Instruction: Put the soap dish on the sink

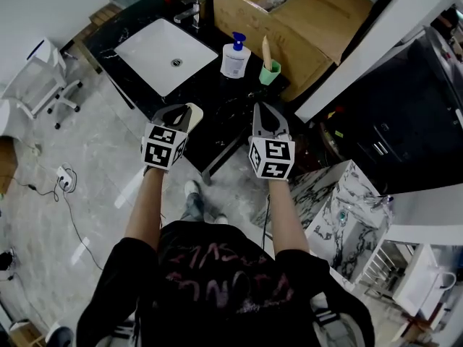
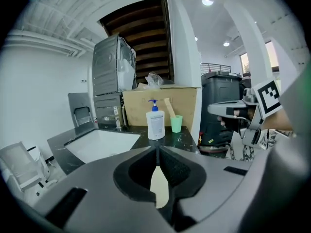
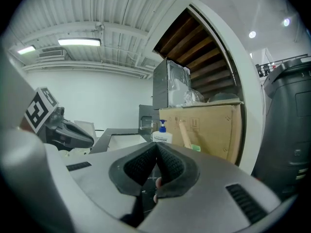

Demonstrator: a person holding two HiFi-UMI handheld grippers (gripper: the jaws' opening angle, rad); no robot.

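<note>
A black marble counter carries a white sink set into its top, with a faucet at the sink's 1 o'clock edge. At the sink's 3 o'clock stands a soap bottle with a blue pump. Just beside the bottle, at its 4 o'clock, a green cup holds an upright wooden stick.

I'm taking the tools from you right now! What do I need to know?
Left tool: shut on the cream soap dish, held in the air by the front edge of the black counter.
Right tool: shut, with nothing in it.
The white sink is ahead and to the left. The soap bottle and green cup stand to its right.
Done: the dish is in the tool.
Left to do: carry the dish to the sink, set it down and let go.
</note>
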